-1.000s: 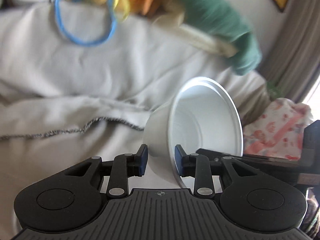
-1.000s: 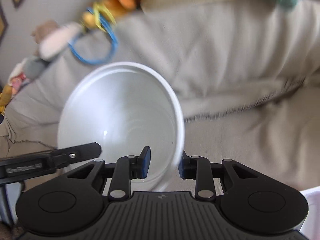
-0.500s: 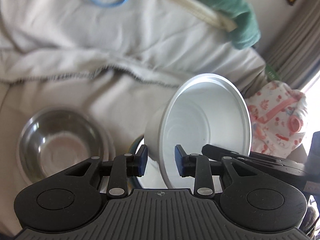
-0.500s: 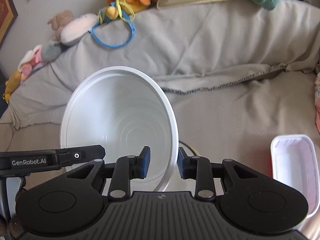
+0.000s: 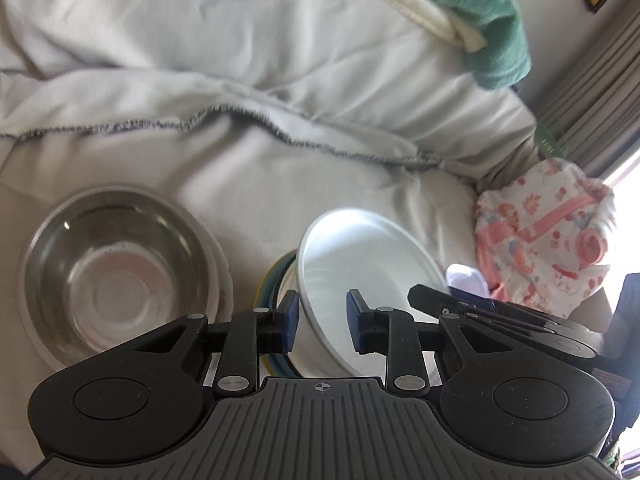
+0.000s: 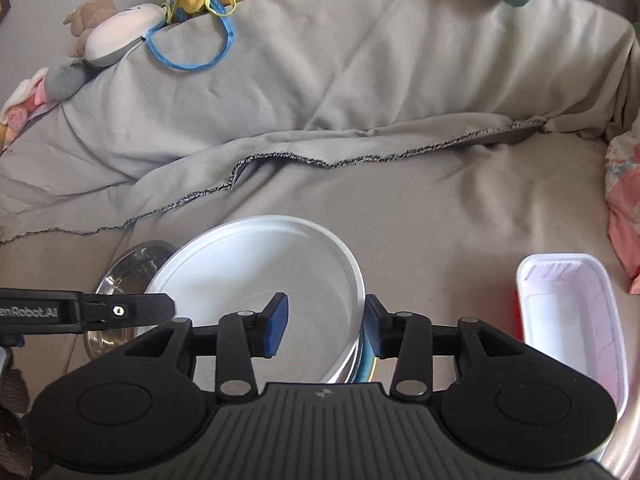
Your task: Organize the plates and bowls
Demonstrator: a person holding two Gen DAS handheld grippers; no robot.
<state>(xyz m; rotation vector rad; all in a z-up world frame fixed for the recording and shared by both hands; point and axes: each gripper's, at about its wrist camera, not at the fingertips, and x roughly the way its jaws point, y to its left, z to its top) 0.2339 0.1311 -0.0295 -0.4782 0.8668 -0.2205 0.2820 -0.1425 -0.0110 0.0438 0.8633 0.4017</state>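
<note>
The left gripper (image 5: 320, 316) and the right gripper (image 6: 322, 330) both straddle the rim of the white bowl (image 6: 260, 280), jaws now parted wider than half a second ago, so both look released. The white bowl, held tilted in the air a moment earlier, now sits level on the stack of plates (image 5: 276, 300) (blue and yellowish rims peek out beneath). That placement seems done. Count: one white bowl, one steel bowl (image 5: 112, 276) just beside the stack, one white rectangular tub (image 6: 572, 320) well apart, all on the grey sofa cover (image 6: 400, 184); plates in the stack cannot be counted.
</note>
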